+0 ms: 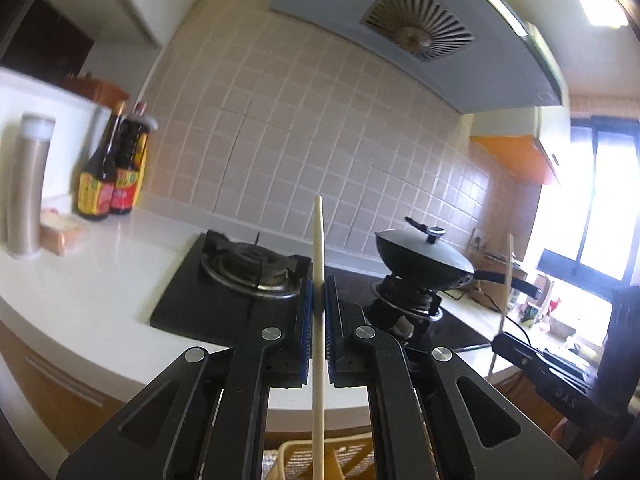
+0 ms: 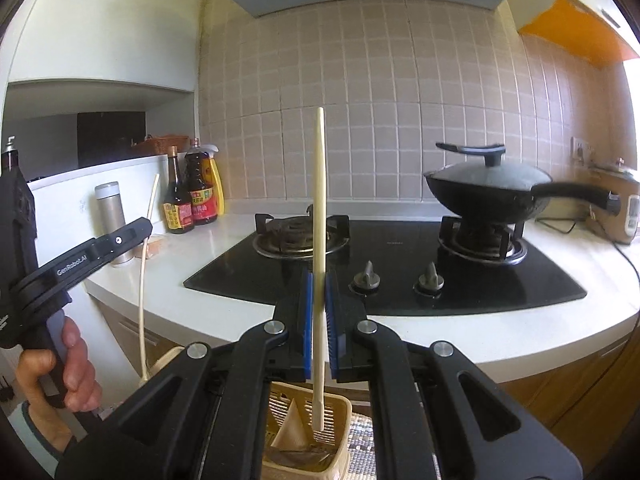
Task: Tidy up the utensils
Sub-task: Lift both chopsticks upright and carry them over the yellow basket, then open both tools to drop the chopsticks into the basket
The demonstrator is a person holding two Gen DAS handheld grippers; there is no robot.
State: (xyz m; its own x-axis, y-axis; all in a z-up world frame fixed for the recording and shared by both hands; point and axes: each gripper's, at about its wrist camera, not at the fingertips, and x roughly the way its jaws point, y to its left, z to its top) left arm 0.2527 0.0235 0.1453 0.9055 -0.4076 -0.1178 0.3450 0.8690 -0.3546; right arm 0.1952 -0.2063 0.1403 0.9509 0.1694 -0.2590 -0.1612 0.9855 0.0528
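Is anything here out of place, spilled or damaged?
Nothing spilled or broken. The wok sits covered on its burner, and the bottles stand upright. Each tongs grips one chopstick upright above the yellow basket.

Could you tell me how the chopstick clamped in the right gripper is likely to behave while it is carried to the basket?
The chopstick looks stiff: it stands straight between the right gripper's blue pads. It is thin, so probably light. Held near its middle by a narrow pinch, the smooth round stick could pivot or slip if bumped on the basket rim.
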